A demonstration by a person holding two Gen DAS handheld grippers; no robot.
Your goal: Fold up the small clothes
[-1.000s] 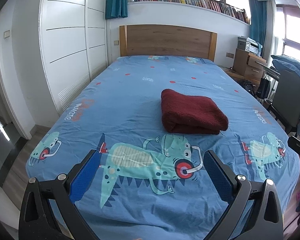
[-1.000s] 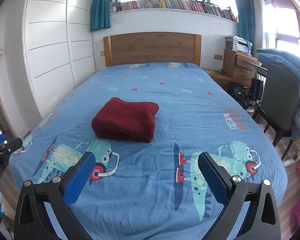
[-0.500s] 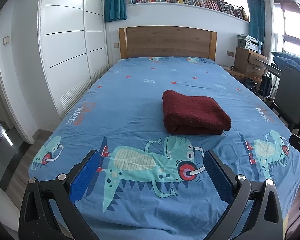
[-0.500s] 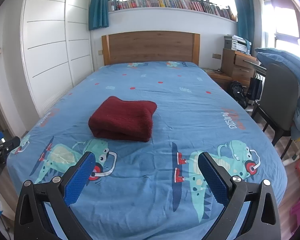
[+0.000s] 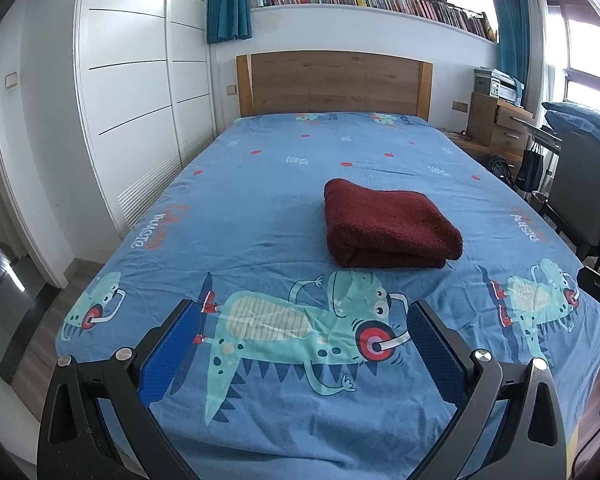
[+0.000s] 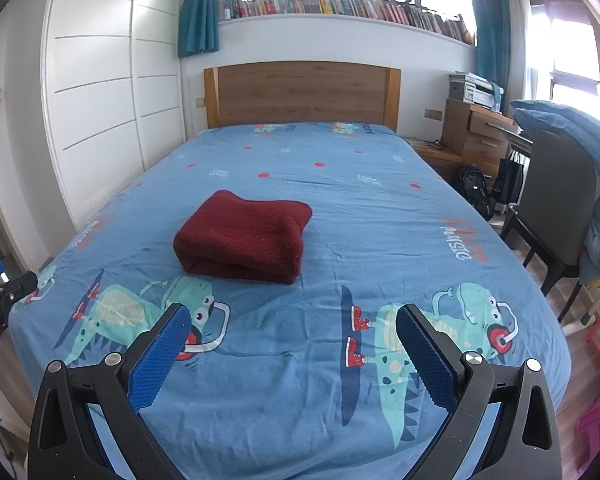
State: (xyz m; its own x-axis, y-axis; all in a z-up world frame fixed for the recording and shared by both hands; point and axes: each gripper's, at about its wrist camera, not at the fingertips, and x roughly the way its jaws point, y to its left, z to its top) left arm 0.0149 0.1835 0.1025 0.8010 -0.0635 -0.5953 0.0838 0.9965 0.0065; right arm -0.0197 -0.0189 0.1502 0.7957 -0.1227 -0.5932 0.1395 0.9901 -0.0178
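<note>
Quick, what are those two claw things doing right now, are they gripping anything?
Left gripper: open, holding nothing, short of the folded red garment.
Right gripper: open, holding nothing.

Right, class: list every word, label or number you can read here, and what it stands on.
"music": white print on the blue dinosaur-patterned bedsheet, on both side edges.
Orange word beside it: too blurred.
Spines of the row of books on the white shelf: too small.
</note>
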